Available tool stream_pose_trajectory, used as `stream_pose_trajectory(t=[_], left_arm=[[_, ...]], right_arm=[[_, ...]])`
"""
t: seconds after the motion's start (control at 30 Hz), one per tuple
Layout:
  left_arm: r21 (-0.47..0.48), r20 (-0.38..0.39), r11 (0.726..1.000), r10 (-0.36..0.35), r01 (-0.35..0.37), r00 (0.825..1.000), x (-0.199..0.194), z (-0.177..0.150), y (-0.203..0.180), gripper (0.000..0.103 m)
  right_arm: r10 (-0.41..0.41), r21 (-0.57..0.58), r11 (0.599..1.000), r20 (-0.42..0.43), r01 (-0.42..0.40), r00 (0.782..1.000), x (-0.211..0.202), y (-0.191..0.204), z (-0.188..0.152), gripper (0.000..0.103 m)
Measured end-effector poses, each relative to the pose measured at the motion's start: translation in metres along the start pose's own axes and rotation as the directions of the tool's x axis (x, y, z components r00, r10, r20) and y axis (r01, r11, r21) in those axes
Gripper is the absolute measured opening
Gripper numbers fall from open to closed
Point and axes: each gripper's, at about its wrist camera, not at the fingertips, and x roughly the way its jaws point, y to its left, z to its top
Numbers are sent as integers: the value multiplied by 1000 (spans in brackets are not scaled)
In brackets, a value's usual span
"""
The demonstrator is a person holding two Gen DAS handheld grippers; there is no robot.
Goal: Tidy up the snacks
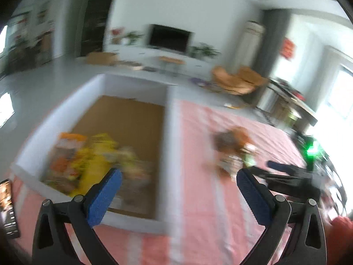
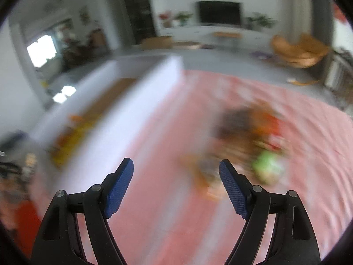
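A: Left wrist view. Left gripper [image 1: 178, 182] has its jaws spread wide, nothing between the blue pads [image 1: 103, 197]. It hangs over the near wall of the white box [image 1: 169, 132], which sits on the pink striped cloth [image 1: 198, 231].

B: Contents of the box?

A: Snack packets [image 1: 88, 165], orange and yellow, piled in the near left corner on the brown floor of the box. Heavy blur; labels unreadable. A second heap, the loose snacks [image 1: 233, 152], lies on the cloth to the right of the box, apart from it. The right gripper's dark body [image 1: 293, 181] shows at the right edge, near that heap. A phone [image 1: 7, 207] lies at the far left edge.

B: Right wrist view?

A: Right gripper [image 2: 176, 187] is likewise wide open and holding nothing. The loose snacks [image 2: 249, 139] lie ahead and slightly right of it, on the cloth [image 2: 165, 231]. Brown, orange, red and a green packet, all smeared. White box [image 2: 123, 110] stands to the left, with packets [image 2: 70, 132] just visible inside.
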Motion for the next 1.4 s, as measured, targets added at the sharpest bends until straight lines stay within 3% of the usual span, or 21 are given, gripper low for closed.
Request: stream_pose_trajectory(t=[0.1, 0.23, 0.3, 0.5, 0.67, 0.83, 1.1, 1.4], left_arm=[[65, -34, 992, -104, 106, 994, -1, -13, -46, 103], [141, -146, 959, -224, 245, 963, 17, -42, -105, 103], [186, -214, 946, -225, 266, 951, 35, -63, -131, 103], [251, -379, 924, -182, 290, 908, 90, -124, -163, 103], [317, -396, 929, -54, 192, 917, 122, -151, -159, 103], [325, -370, 939, 17, 112, 929, 141, -155, -141, 103], [370, -326, 927, 75, 54, 942, 152, -161, -137, 103], [371, -315, 927, 70, 54, 947, 153, -160, -137, 103]], right_arm=[[-109, 77, 991, -54, 113, 993, 0, -60, -41, 83], [-200, 206, 954, -114, 220, 973, -11, -130, -93, 83], [-233, 268, 928, -128, 260, 964, -20, -155, -117, 83], [-284, 330, 893, -114, 306, 952, -37, -172, -148, 82], [-336, 258, 900, -102, 351, 936, -30, -165, -152, 84], [-326, 250, 906, -108, 343, 939, -23, -165, -153, 89], [-327, 245, 906, -110, 344, 939, -25, -166, -154, 91], [-326, 245, 907, -110, 343, 939, -26, -166, -154, 91]])
